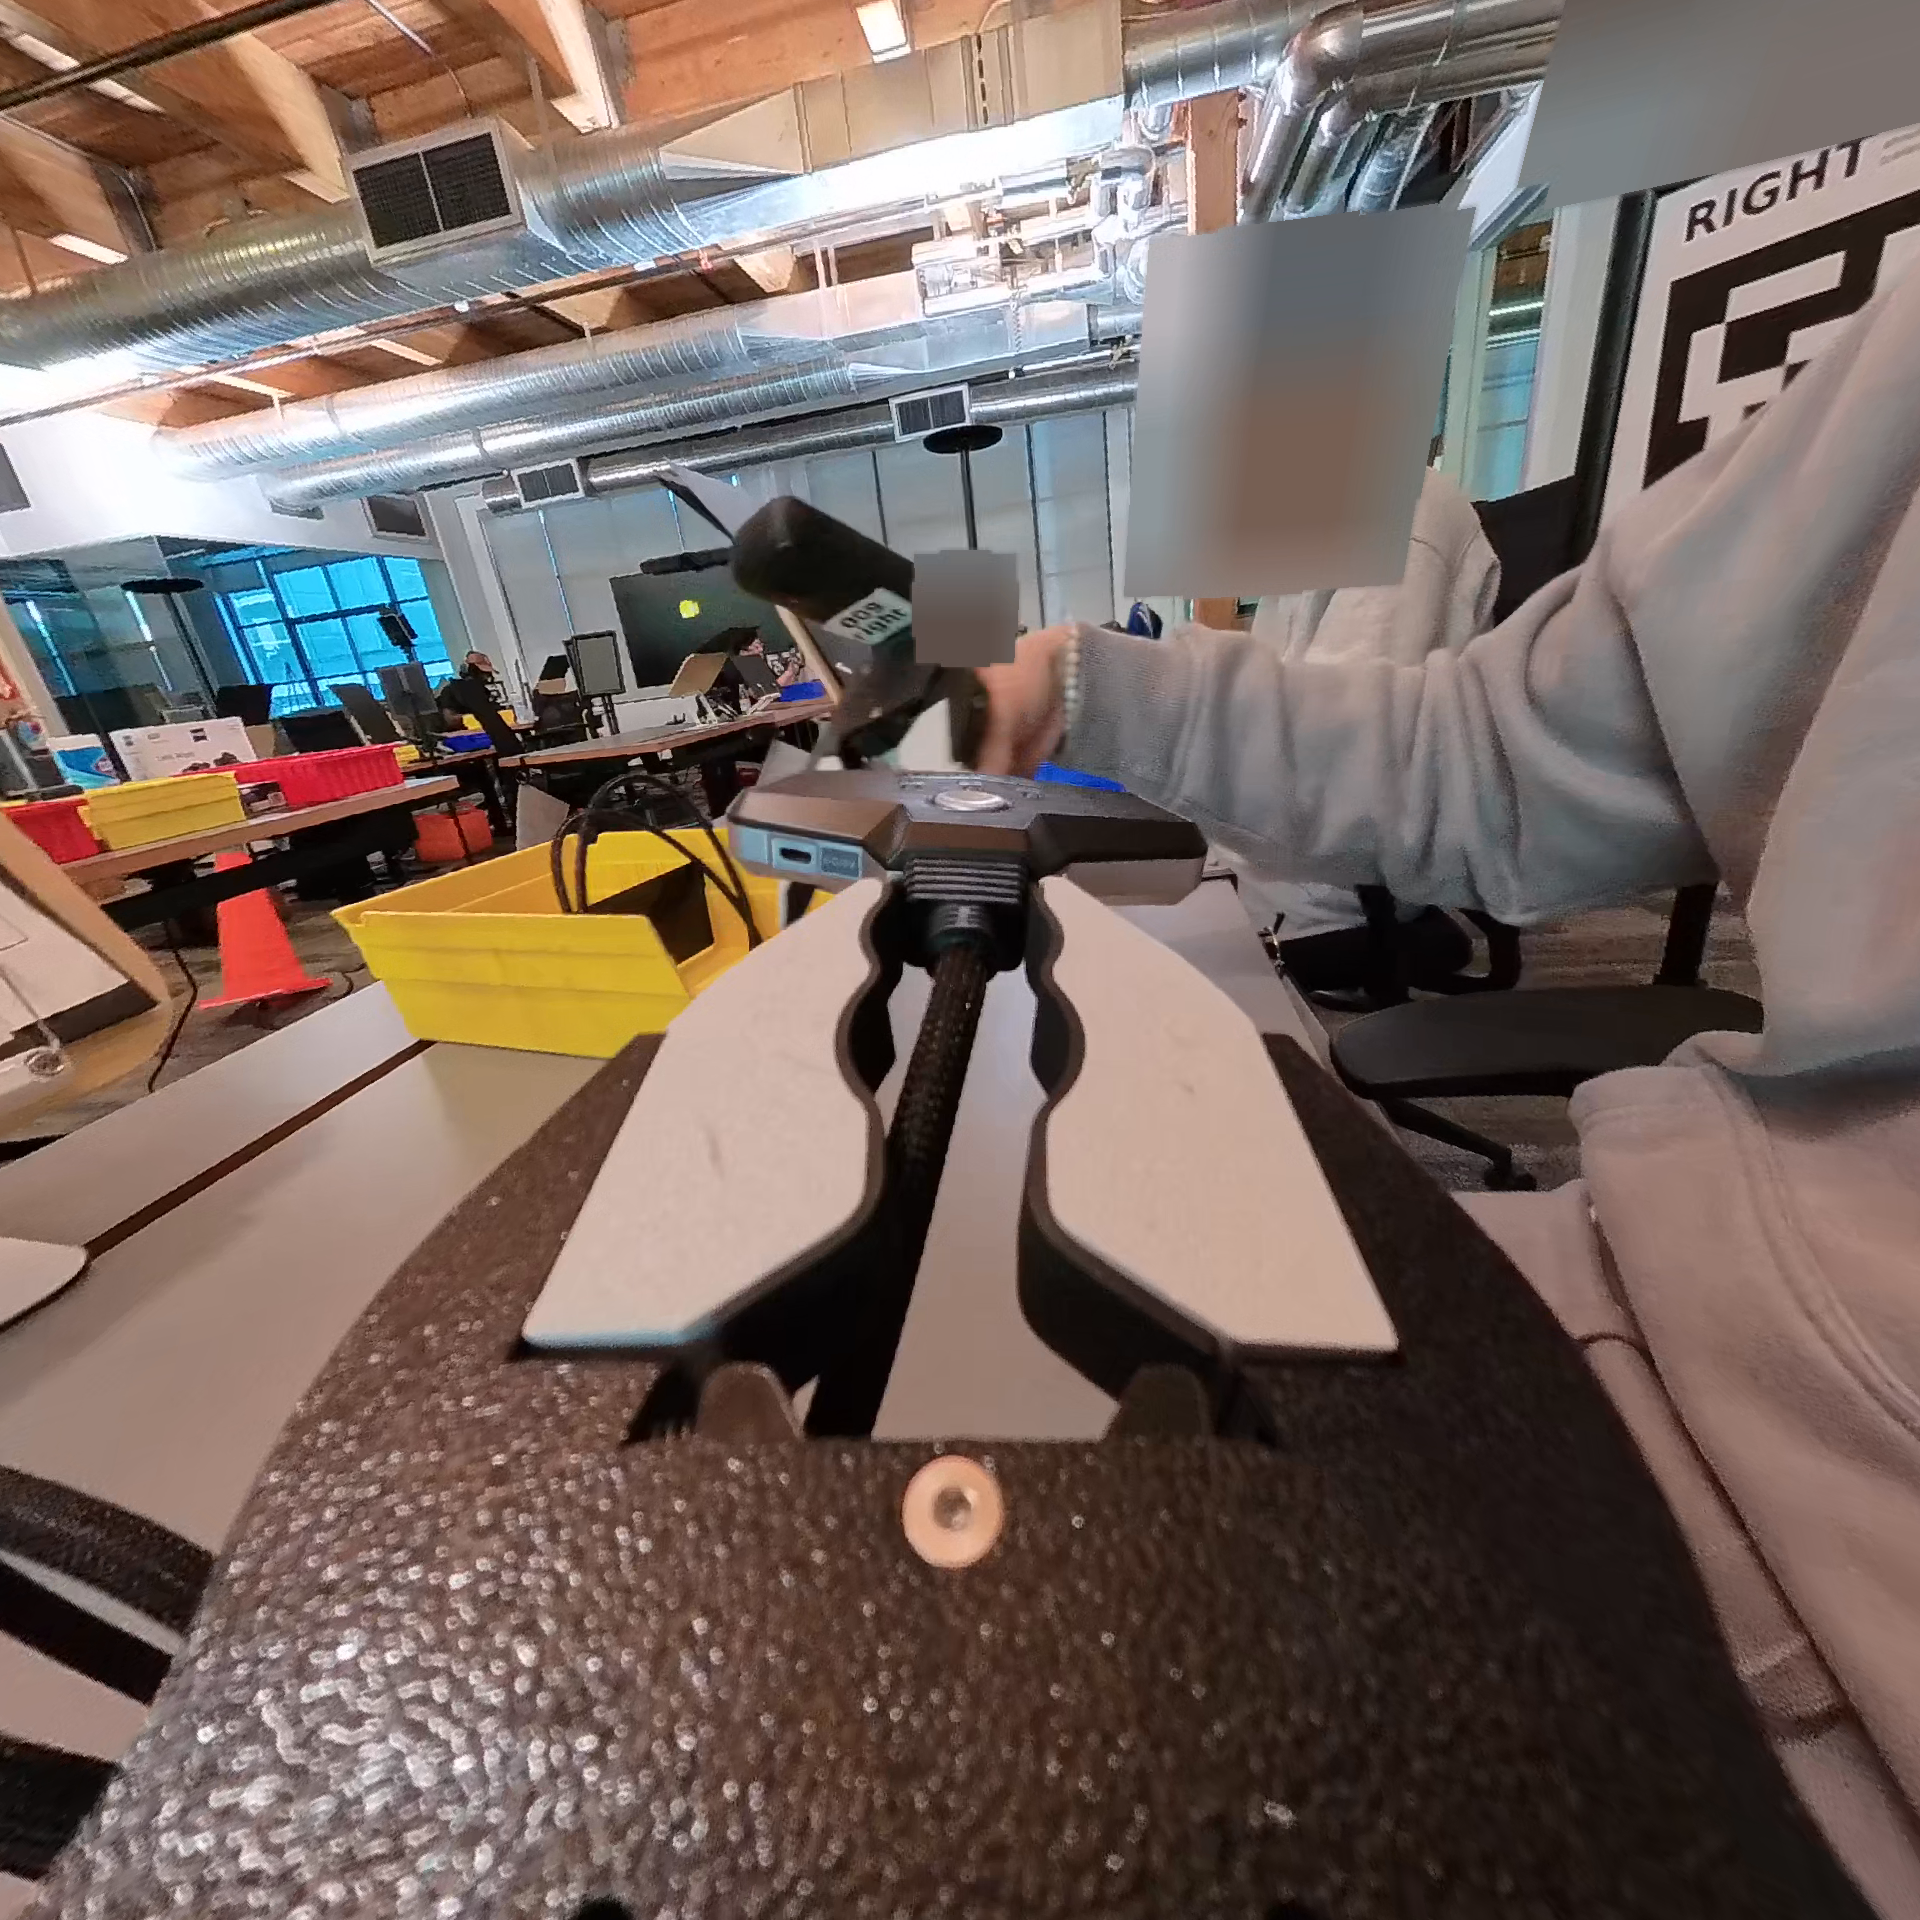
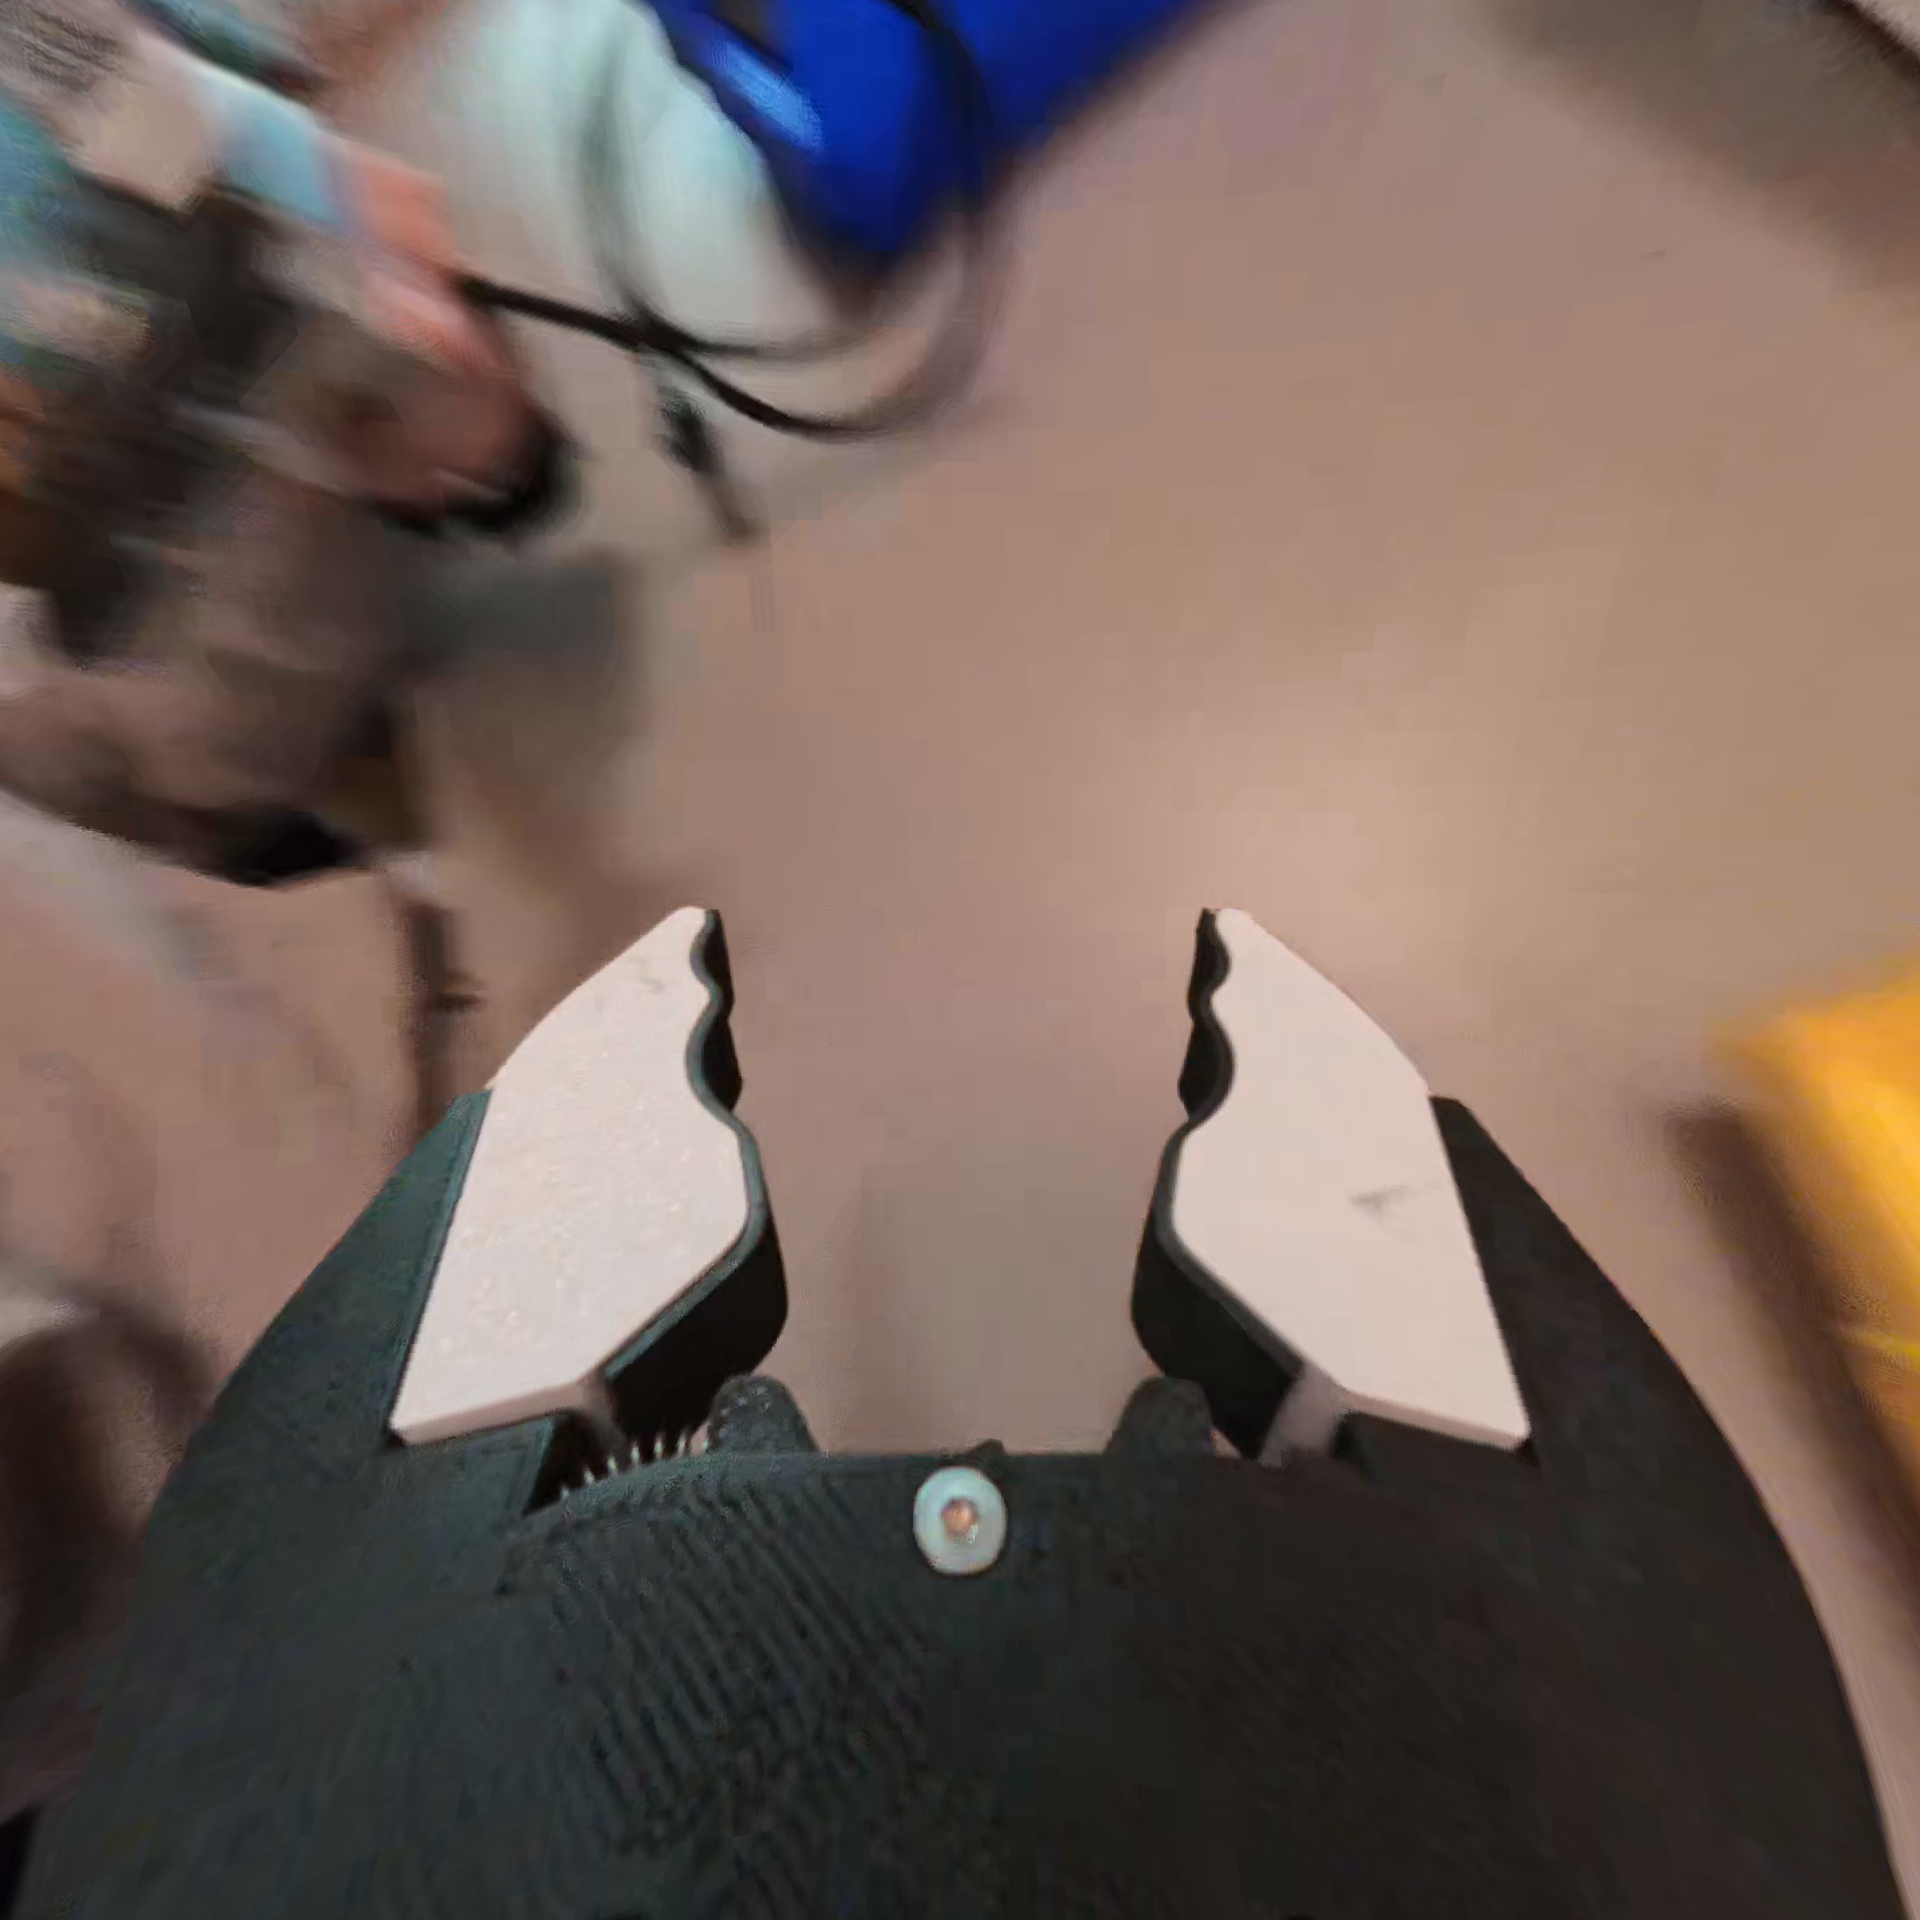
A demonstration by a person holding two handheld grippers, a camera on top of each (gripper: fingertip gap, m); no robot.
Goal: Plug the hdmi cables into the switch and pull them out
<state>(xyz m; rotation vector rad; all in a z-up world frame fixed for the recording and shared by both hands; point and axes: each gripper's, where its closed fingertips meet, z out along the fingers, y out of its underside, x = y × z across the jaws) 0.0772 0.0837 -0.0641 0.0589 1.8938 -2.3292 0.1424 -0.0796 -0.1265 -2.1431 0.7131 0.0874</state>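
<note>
In the left wrist view my left gripper (image 1: 961, 909) is shut on the ribbed neck of a black braided HDMI cable (image 1: 930, 1091). The cable's plug (image 1: 961, 881) sits in a port of the dark grey switch (image 1: 966, 821), which has a round button on top. My right gripper (image 1: 862, 717) shows just behind the switch, held by a hand in a grey sleeve. In the blurred right wrist view my right gripper (image 2: 961, 925) is open and empty above the beige table (image 2: 1351, 623). A thin black cable (image 2: 727, 384) curves at the upper left there.
A yellow bin (image 1: 520, 956) holding black cables stands on the table (image 1: 260, 1195) to the left of the switch. The person's grey sleeve (image 1: 1403, 748) and a black office chair (image 1: 1538, 1029) are on the right. A blue object (image 2: 862, 114) and a yellow blur (image 2: 1839, 1122) edge the right wrist view.
</note>
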